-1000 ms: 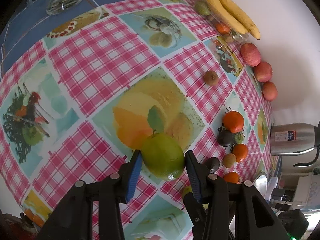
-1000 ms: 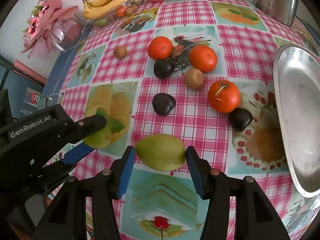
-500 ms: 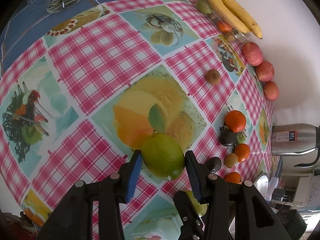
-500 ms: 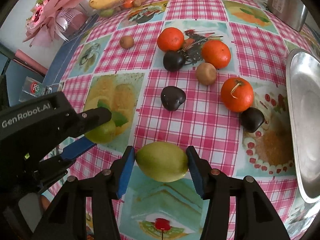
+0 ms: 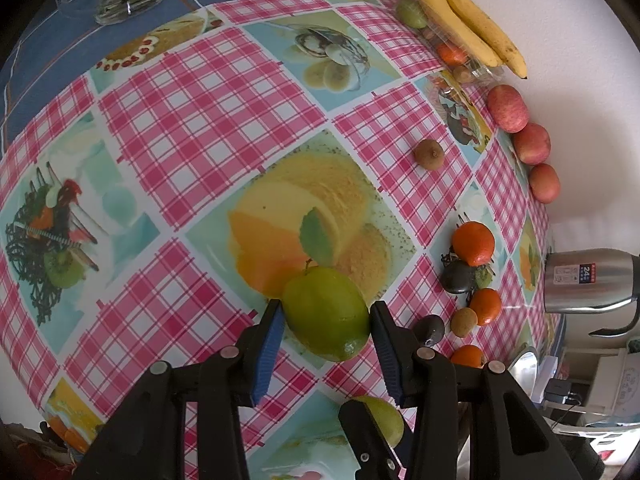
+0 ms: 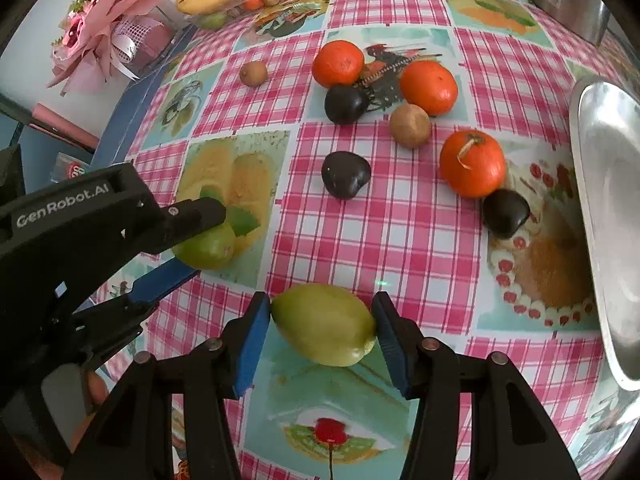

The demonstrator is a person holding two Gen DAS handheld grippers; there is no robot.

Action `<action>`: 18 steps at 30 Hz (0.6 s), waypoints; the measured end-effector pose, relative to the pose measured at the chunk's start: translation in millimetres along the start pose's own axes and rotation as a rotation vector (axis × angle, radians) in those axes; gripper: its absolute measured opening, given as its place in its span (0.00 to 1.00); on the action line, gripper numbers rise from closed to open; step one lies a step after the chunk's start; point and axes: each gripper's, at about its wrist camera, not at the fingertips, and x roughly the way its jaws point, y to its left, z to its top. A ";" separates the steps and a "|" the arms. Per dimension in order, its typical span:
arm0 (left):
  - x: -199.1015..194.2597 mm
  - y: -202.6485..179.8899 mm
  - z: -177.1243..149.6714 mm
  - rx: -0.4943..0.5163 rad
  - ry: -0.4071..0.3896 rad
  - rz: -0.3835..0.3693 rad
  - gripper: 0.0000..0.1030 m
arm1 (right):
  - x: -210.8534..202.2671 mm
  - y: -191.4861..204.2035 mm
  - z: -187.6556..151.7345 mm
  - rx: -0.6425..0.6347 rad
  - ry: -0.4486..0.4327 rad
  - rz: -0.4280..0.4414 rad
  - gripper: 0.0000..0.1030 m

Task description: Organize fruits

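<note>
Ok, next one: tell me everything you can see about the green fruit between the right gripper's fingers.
The green fruit is yellowish green and oval, tapering to a blunt nub at its lower right end, with smooth, slightly glossy skin and no visible stem. It lies lengthwise across the right gripper, whose blue pads press on both ends. Below it is the checked tablecloth; whether it rests there or is lifted cannot be told. No other fruit touches it.

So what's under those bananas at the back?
The bananas lie on a clear plastic pack. Through it show a green fruit, an orange one and small brown ones. Whatever else sits under the bananas is covered.
</note>
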 end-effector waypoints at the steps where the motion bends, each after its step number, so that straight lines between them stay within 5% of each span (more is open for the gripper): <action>1: 0.1 0.0 -0.1 0.001 0.000 -0.001 0.45 | -0.2 -0.4 -0.8 0.003 0.002 0.005 0.52; 18: -2.1 0.4 0.6 -0.001 -0.007 -0.007 0.45 | -10.1 -4.8 -3.9 0.040 -0.029 0.087 0.51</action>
